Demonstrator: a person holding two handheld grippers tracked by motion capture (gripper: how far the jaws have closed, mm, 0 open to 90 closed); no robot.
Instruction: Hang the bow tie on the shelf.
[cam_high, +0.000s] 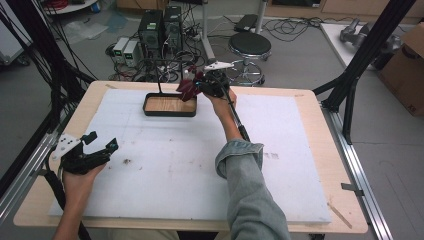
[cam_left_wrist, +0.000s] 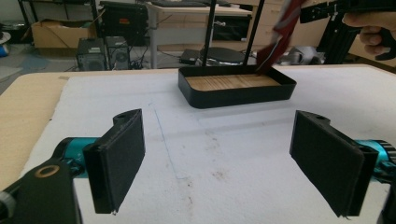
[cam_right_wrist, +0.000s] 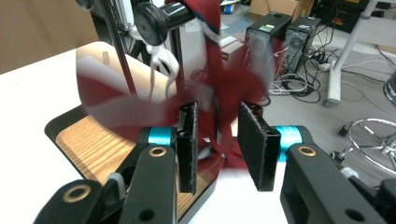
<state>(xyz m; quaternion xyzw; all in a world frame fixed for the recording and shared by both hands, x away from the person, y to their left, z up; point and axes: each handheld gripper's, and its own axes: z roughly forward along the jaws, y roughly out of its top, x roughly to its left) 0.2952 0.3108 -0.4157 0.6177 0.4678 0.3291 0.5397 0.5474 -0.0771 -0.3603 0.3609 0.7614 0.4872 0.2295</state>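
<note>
Red strap (cam_right_wrist: 219, 93) between parted fingers (cam_right_wrist: 187, 144), black tray (cam_right_wrist: 93, 140) below

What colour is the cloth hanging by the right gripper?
Dark red cloth, clearest in the right gripper view.

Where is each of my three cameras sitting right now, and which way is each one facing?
High view: above the person's side, looking forward and down on the table; both forearms, left gripper and right gripper show.
Left gripper view: low over the white mat, facing the black tray; its own open jaws show.
Right gripper view: at the tray's edge, facing the red cloth on the stand; its jaws flank the cloth.
All three share the tray and red cloth.
</note>
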